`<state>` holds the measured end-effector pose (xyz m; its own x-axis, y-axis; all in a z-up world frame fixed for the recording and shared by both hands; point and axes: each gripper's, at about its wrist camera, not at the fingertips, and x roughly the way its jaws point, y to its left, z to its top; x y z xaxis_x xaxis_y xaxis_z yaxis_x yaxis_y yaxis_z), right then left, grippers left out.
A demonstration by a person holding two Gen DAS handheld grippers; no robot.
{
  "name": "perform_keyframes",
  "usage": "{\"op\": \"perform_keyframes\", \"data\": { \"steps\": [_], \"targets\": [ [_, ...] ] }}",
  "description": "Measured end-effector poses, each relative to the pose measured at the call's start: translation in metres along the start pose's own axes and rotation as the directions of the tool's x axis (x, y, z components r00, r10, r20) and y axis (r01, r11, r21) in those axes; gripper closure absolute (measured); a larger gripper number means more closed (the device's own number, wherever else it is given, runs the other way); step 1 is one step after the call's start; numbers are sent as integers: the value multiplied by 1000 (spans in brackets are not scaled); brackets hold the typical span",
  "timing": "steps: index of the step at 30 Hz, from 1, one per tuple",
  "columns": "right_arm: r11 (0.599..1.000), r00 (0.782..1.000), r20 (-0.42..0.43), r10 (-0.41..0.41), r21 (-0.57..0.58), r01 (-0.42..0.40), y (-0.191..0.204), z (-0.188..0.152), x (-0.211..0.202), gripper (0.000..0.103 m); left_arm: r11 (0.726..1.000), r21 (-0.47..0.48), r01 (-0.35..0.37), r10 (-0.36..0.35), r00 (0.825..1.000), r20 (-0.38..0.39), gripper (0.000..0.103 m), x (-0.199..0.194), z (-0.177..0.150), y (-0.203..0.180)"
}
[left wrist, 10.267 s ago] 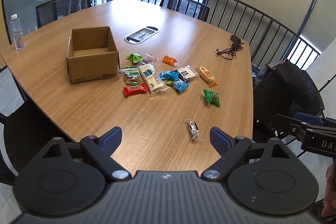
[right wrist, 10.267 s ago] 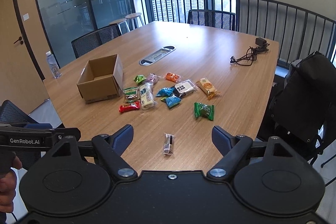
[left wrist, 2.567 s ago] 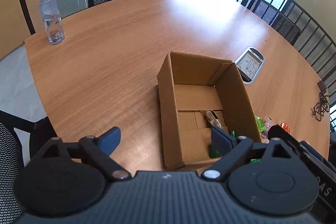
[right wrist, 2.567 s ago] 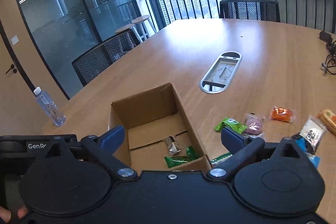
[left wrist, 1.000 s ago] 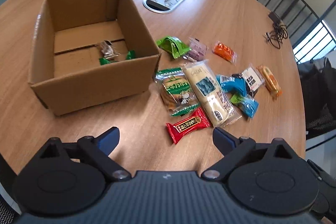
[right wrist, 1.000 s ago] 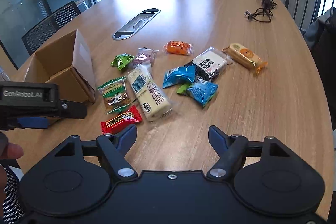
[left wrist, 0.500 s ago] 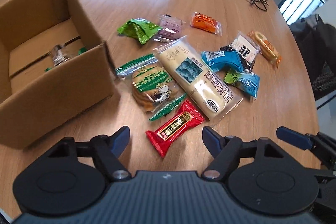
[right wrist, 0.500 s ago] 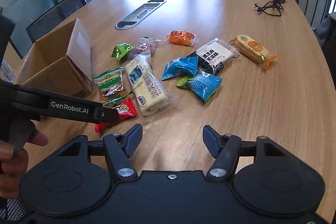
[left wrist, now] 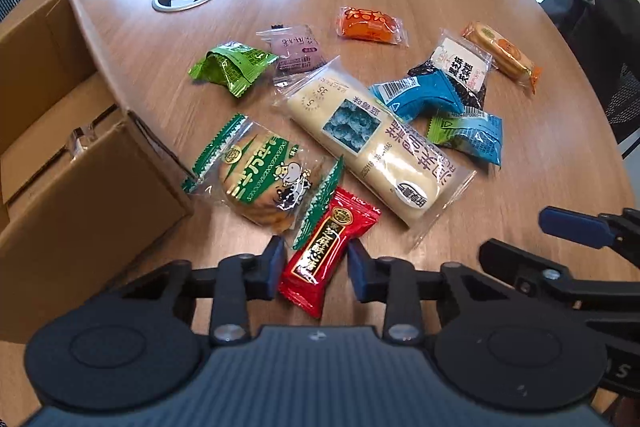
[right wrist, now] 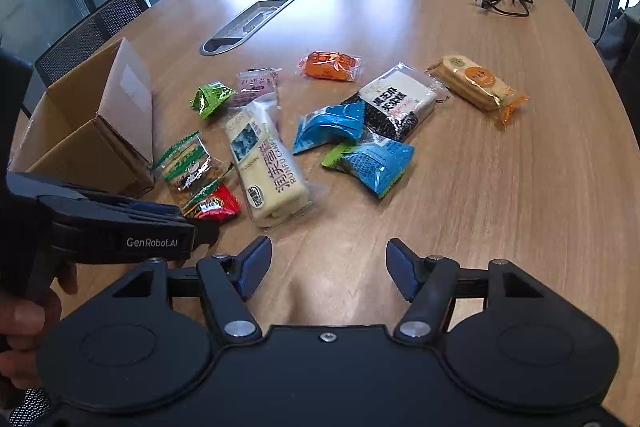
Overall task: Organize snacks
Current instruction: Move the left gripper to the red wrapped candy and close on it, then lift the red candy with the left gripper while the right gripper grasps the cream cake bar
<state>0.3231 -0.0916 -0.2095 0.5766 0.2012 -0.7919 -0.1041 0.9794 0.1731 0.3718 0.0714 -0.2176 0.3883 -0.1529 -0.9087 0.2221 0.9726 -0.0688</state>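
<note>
"genrobot.ai" stands in pale letters on the side of the left gripper (right wrist: 200,223), at the left edge of the right wrist view. in the same view the long cream packet (right wrist: 266,163), left of centre, reads "runfu cake" beside large chinese characters. in the left wrist view that packet (left wrist: 372,143) shows "35" and "5" near its upper end. the other wrappers carry chinese print only.
</note>
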Motion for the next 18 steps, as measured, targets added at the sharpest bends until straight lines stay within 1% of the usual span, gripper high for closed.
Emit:
{"op": "perform_keyframes", "data": {
  "steps": [3,7,11,18],
  "targets": [
    [1000,1000,1,2,-17,-2,7,3,6,40,1000,-17,18,-18,1000,-14,74,-3,-2,3],
    [999,1000,1,1,-45,-1,15,9,14,39,996,-88,35,-38,999,-39,75,-7,-6,12],
    [998,1000,2,-2,-66,2,22,13,22,39,990,-135,43,-50,998,-47,75,-12,-14,21],
    [992,1000,8,2,-123,-1,37,17,36,38,985,-171,23,-32,998,-50,72,-17,-23,33]
  ]
}}
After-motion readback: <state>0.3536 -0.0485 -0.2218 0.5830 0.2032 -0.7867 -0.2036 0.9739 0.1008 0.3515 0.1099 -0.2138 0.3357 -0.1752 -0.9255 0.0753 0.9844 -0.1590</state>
